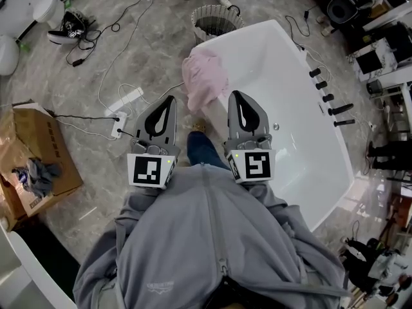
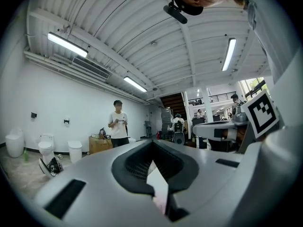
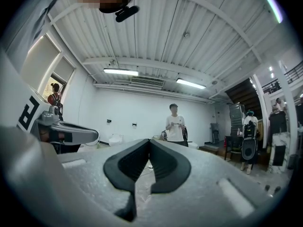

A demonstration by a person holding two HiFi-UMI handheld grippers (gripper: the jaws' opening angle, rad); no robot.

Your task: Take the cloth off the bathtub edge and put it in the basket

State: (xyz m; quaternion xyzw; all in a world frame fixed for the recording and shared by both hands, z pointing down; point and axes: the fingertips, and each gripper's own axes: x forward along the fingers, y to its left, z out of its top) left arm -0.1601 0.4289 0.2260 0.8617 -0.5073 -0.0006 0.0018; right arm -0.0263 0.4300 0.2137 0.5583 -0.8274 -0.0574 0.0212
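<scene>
A pink cloth [image 1: 205,79] hangs over the near-left rim of the white bathtub [image 1: 302,134]. Beyond the tub's far end a round white basket [image 1: 217,21] stands on the floor. My left gripper [image 1: 170,98] is shut and empty, its tip just left of the cloth's lower edge and short of it. My right gripper [image 1: 235,93] is shut and empty too, its tip over the tub's rim just right of the cloth. In the left gripper view the left gripper [image 2: 152,143] shows closed jaws; the right gripper [image 3: 149,141] looks the same in its own view.
A cardboard box [image 1: 32,166] with rags sits on the floor at the left. A power strip [image 1: 119,124] and cables lie ahead on the left. Black tap fittings [image 1: 329,98] line the tub's right rim. A person [image 3: 176,122] stands beyond the basket.
</scene>
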